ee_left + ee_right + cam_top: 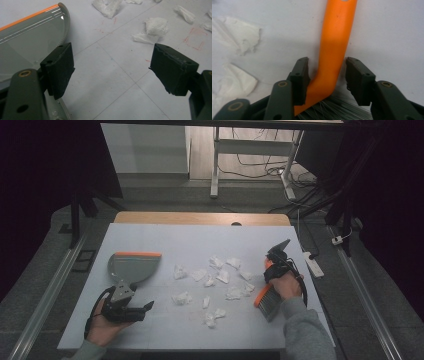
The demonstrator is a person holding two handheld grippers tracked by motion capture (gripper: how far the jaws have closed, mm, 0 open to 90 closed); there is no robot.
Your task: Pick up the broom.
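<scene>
A grey dustpan point(134, 266) with an orange lip lies at the table's left; in the left gripper view the dustpan point(25, 42) sits beside the left jaw. My left gripper point(142, 309) point(112, 50) hovers just behind it, wide open and holding nothing. A brush point(267, 300) with an orange handle point(334, 37) and grey bristles lies at the right. My right gripper point(272, 265) point(327, 61) straddles the handle: the left jaw touches it, and a thin gap shows at the right jaw. Several crumpled white paper scraps point(215, 280) point(152, 27) point(242, 37) lie between the two tools.
A white sheet point(200, 240) covers the table, and its wooden far edge point(200, 217) shows behind. The front strip of the sheet is bare. On the floor beyond stand a white desk frame point(216, 165) and cables; a power strip point(314, 265) lies off the right edge.
</scene>
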